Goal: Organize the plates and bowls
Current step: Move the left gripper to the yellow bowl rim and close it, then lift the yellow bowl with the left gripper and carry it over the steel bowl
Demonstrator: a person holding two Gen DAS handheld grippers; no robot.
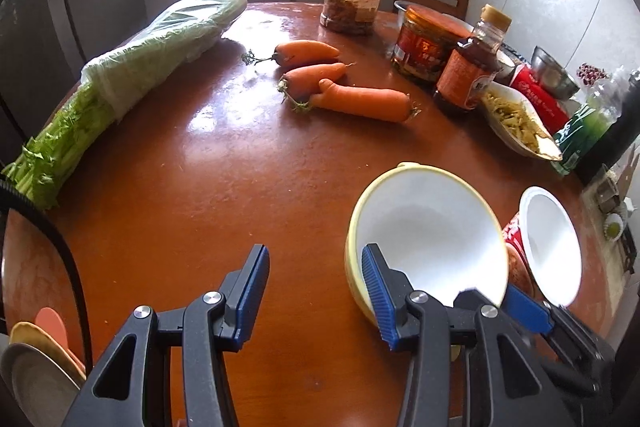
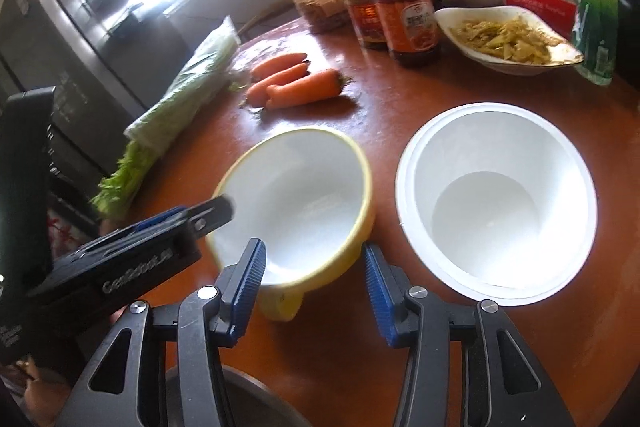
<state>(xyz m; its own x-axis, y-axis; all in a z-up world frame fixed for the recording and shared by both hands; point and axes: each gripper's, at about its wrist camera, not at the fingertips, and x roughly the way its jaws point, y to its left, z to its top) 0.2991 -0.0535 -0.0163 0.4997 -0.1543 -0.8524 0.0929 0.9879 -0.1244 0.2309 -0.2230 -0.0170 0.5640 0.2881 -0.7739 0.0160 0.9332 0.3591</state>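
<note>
Left gripper (image 1: 316, 295) hangs open over the table (image 1: 200, 187), jaws apart on nothing; its right finger sits at the yellow bowl (image 1: 424, 227), at four o'clock. Right gripper (image 2: 314, 291) also gapes empty, straddling that bowl's near rim. Bowl looks rigid, glossy, probably slippery and breakable: pinch the rim. It tips, mouth toward the cameras. Round, so no long axis. White bowl (image 2: 496, 199) stands upright just beside, three o'clock.

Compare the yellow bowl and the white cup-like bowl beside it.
The yellow bowl has a yellow outside and rim; the white bowl has a white rim with red print on its outside. The yellow bowl is tilted; the white bowl stands upright. The white bowl looks deeper, with a flat bottom. Both are empty, white inside.
</note>
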